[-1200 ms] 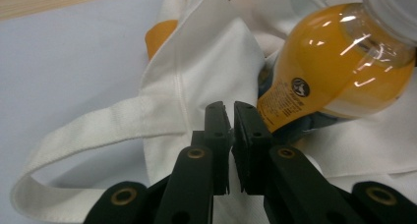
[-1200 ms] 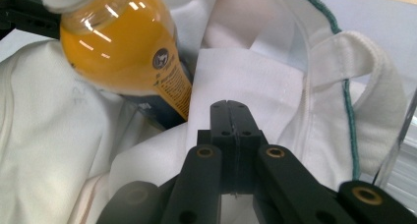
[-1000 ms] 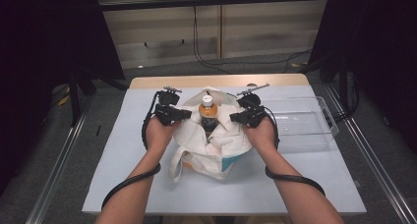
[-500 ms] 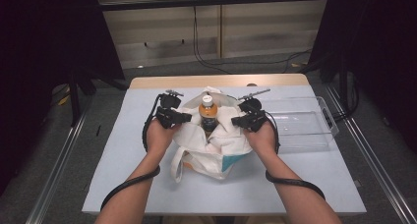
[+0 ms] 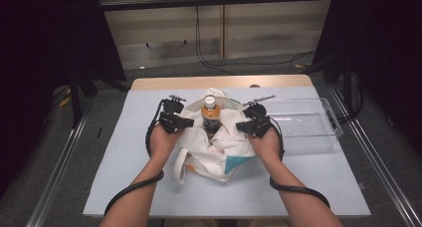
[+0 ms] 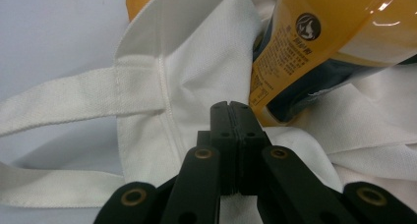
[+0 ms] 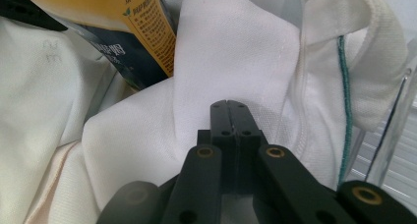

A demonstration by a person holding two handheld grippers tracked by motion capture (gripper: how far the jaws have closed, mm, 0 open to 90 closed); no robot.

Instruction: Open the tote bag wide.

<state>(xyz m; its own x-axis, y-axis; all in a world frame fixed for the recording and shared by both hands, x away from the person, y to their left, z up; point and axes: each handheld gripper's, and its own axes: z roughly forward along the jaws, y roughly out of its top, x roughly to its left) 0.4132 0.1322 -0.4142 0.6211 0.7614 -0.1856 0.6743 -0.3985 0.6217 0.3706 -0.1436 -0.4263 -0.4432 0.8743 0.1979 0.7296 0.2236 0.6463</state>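
We work at a pale blue table [image 5: 124, 182] with a dark room behind. Mid-frame lies our white tote bag [image 5: 211, 155], an orange drink bottle [image 5: 210, 115] upright in its mouth; a clear tray [image 5: 303, 130] sits right. Our left gripper [image 5: 188, 122] and right gripper [image 5: 241, 126] are both clamped tight on the bag's cloth edges.

Each bare-forearmed hand carries a matte black gripper: left gripper [image 5: 185, 121], right gripper [image 5: 245, 126]. Flat linkage bars bear brass-ringed rivets, jaw tips show small screws, and thick black cables loop behind the wrists.
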